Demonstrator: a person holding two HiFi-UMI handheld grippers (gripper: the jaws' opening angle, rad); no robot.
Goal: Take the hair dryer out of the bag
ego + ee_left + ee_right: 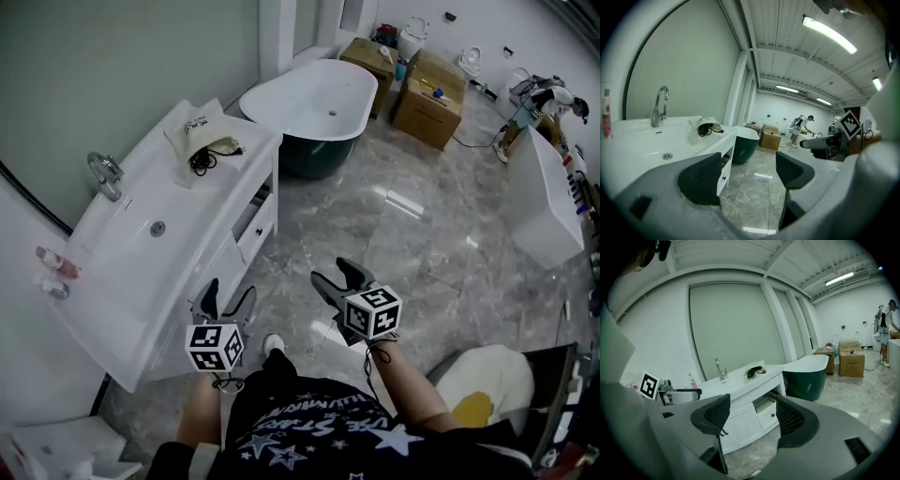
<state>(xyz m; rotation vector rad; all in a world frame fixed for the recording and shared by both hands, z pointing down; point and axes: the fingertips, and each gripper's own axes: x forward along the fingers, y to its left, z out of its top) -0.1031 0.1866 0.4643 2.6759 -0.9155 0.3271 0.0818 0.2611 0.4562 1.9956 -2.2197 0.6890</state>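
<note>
A white cloth bag lies on the far end of the white vanity counter, with a coiled black cord at its mouth. I cannot make out the hair dryer's body. The bag also shows in the left gripper view, and in the right gripper view the bag is small and distant. My left gripper is open and empty, over the floor beside the vanity front, well short of the bag. My right gripper is open and empty too, over the marble floor to its right.
A faucet and sink drain sit mid-counter, with bottles at the near end. A vanity drawer stands open. A bathtub lies past the counter, with cardboard boxes behind it. A person works far off.
</note>
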